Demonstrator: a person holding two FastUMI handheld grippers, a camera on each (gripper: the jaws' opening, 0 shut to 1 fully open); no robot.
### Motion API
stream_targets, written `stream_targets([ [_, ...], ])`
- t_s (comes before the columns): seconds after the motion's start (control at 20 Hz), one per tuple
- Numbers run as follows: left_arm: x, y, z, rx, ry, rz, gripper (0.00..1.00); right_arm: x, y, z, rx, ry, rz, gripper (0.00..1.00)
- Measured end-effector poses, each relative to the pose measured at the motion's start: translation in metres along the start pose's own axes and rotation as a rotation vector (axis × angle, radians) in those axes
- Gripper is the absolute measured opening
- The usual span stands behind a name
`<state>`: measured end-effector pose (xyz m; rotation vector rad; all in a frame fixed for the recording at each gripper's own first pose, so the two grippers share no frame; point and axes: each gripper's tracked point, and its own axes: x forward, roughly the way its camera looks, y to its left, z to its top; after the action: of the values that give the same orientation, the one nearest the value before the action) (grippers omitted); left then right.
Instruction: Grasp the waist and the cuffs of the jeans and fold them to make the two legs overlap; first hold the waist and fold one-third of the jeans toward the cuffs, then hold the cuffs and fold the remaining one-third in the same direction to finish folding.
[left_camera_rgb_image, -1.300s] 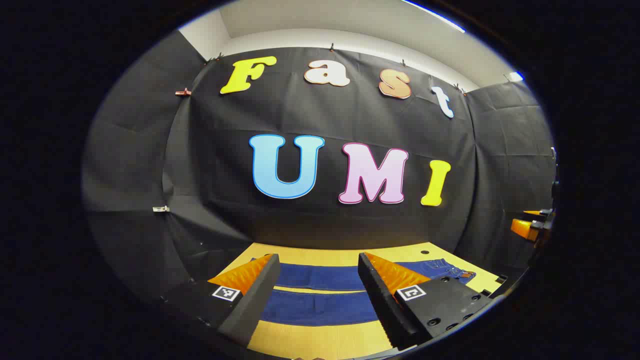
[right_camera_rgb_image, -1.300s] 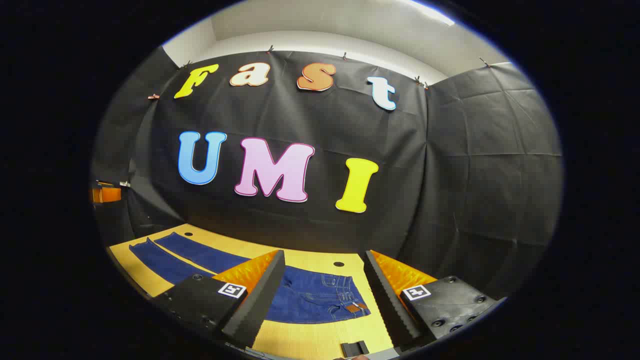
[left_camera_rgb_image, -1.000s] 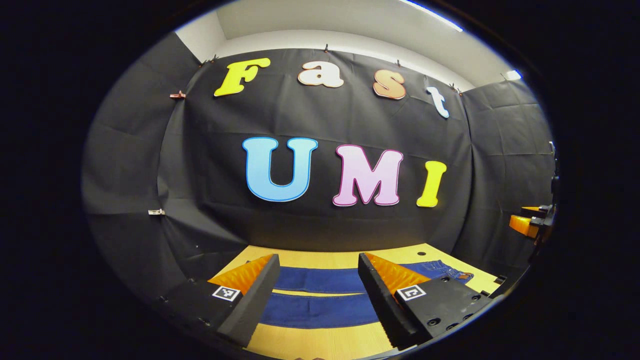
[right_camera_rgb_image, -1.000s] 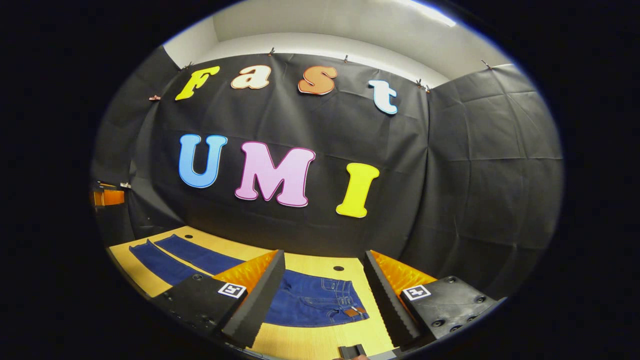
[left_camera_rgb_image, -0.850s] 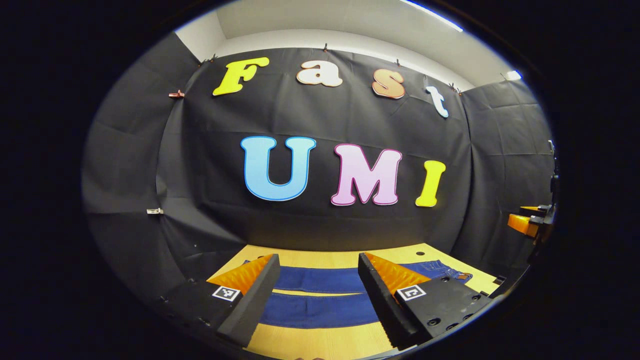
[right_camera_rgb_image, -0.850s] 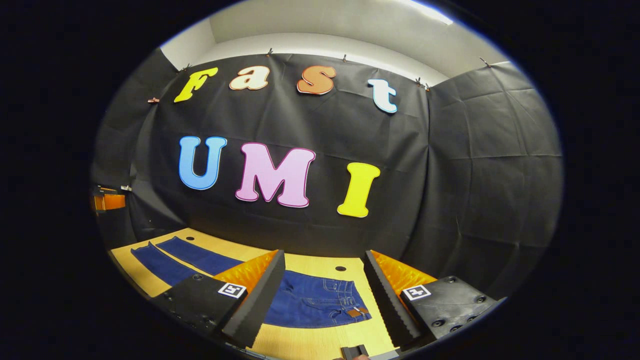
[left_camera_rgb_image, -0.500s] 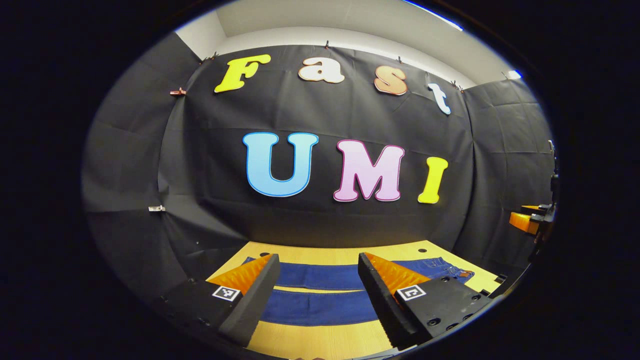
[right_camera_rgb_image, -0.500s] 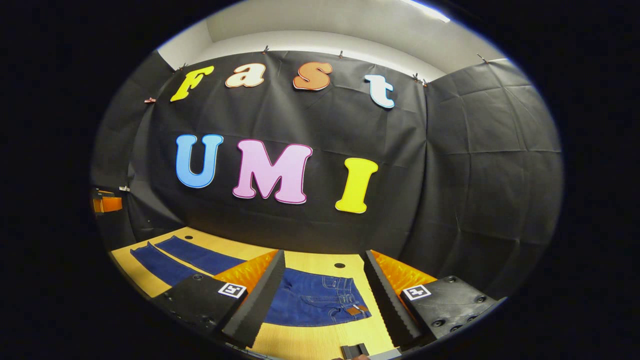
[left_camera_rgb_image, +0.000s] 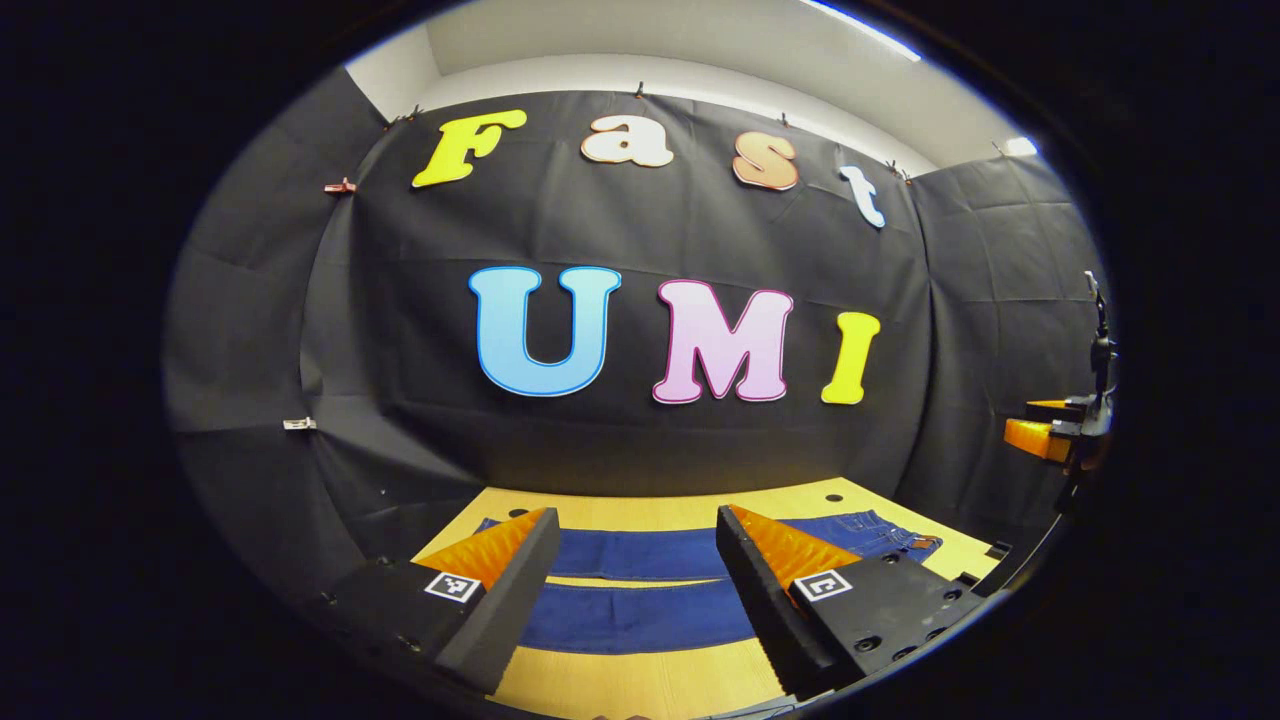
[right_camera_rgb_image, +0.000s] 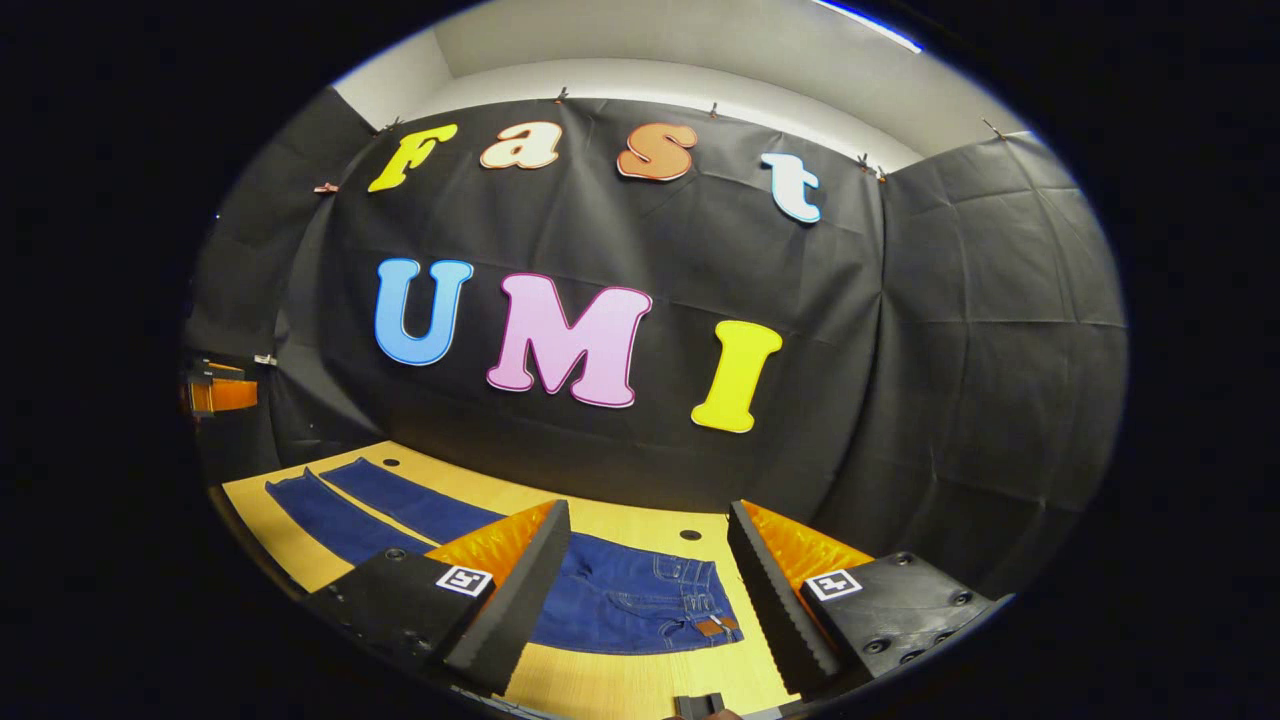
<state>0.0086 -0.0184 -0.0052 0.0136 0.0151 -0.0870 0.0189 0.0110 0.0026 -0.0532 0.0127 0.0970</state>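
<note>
Dark blue jeans (left_camera_rgb_image: 640, 600) lie flat and unfolded on a yellow wooden table (left_camera_rgb_image: 650, 685), the two legs side by side with a narrow strip of table between them. In the left gripper view, the left gripper (left_camera_rgb_image: 630, 540) hangs above the legs, fingers spread wide and holding nothing; the right gripper (left_camera_rgb_image: 1045, 438) shows at the far right edge, well above the table. In the right gripper view, the right gripper (right_camera_rgb_image: 645, 535) hangs above the waist (right_camera_rgb_image: 712, 605) of the jeans (right_camera_rgb_image: 620, 605), fingers likewise spread wide and empty. The legs run toward the far left of the table (right_camera_rgb_image: 600, 685), where the left gripper (right_camera_rgb_image: 222, 392) shows at the edge.
</note>
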Motion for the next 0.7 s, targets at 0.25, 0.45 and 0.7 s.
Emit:
stream_targets([
  [0.25,0.017,0.005,-0.059,0.047,0.133,-0.125,0.98,0.018,0.017,-0.093,-0.107,0.217,0.160,0.97],
  [0.45,0.025,0.021,-0.103,0.104,0.262,-0.268,0.98,0.029,0.020,-0.174,-0.137,0.476,0.311,0.98],
  [0.7,0.036,0.056,-0.185,0.244,0.504,-0.375,0.99,0.054,0.016,-0.222,-0.304,0.644,0.475,0.98],
])
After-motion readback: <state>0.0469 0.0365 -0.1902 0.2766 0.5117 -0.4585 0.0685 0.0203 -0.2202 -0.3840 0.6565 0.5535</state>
